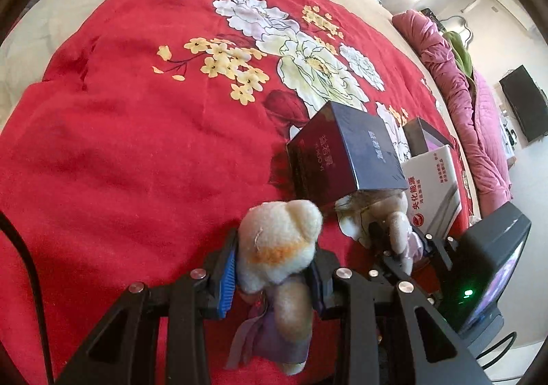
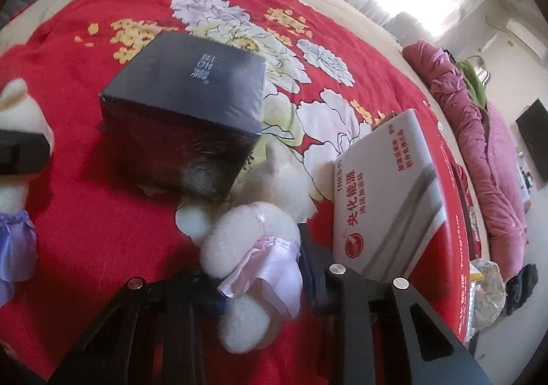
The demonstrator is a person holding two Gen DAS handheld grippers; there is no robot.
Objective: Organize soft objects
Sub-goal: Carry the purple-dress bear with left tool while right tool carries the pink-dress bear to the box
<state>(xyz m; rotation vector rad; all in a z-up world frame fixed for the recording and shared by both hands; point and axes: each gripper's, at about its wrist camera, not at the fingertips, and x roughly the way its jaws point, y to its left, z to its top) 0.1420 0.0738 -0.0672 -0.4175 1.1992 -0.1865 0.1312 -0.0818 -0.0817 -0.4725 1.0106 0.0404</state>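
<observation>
**Gripping two plush bears over the red bedspread**

Your left gripper [image 1: 274,268] is closed on a cream plush bear in a purple skirt [image 1: 277,248], the blue-padded fingers [image 1: 227,277] pressing its body from either side, head pointing to 12 o'clock in the left wrist view. Your right gripper [image 2: 260,268] holds a white plush bear in a pink skirt [image 2: 253,241]; its jaws have narrowed onto the waist, and the toy bulges out between them. That bear's head lies at 12 o'clock from the gripper, touching the lower corner of a dark box [image 2: 185,111]. At 3 o'clock from the pink-skirted bear, just beside it, rests a white carton with red lettering [image 2: 387,193]. Everything sits on a red bedspread printed with flowers [image 1: 137,131]. At 3 o'clock beyond the bed's edge, a pink quilted heap [image 2: 479,145] lies along the side.
</observation>
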